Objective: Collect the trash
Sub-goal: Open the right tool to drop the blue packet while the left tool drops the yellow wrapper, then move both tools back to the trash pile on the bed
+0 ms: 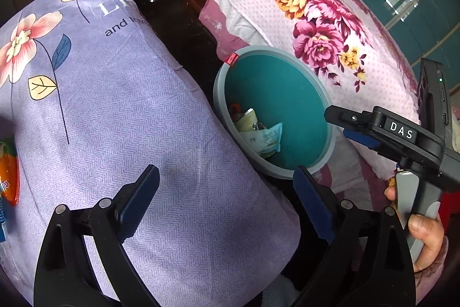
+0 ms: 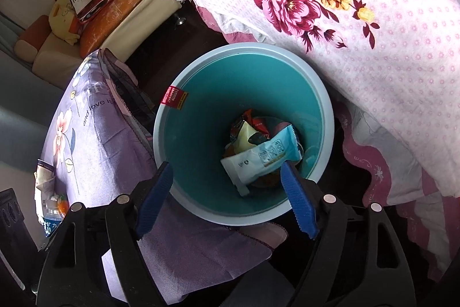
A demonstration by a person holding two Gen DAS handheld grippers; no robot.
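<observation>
Hovering over the bin (image 2: 244, 134), the right hand-held gripper (image 2: 227, 192) has its jaws apart w/ nothing between the pads; the pale blue wrapper (image 2: 258, 157) lies loose below, on top of other wrappers at the bin's bottom. Left hand-held gripper (image 1: 227, 203) is also wide apart & empty, above the near edge of the lilac-covered table (image 1: 129, 105). The bin stands on the floor betw. that table & the pink floral bed (image 1: 330, 19), rim touching the table's cloth.

More trash remains at the table's left edge: an orange packet (image 1: 10, 171) & what looks like a bottle label below it, partly cut off by the frame.

Handling, prob.: wrappers are v. light, thin, crinkly & a bit slick, so they fold rather than resist. Best to pinch a packet across its middle or at a crimped end seam, pads flat; an edge-only grip may slip. The cloth beneath is soft & could get caught in the pinch.
</observation>
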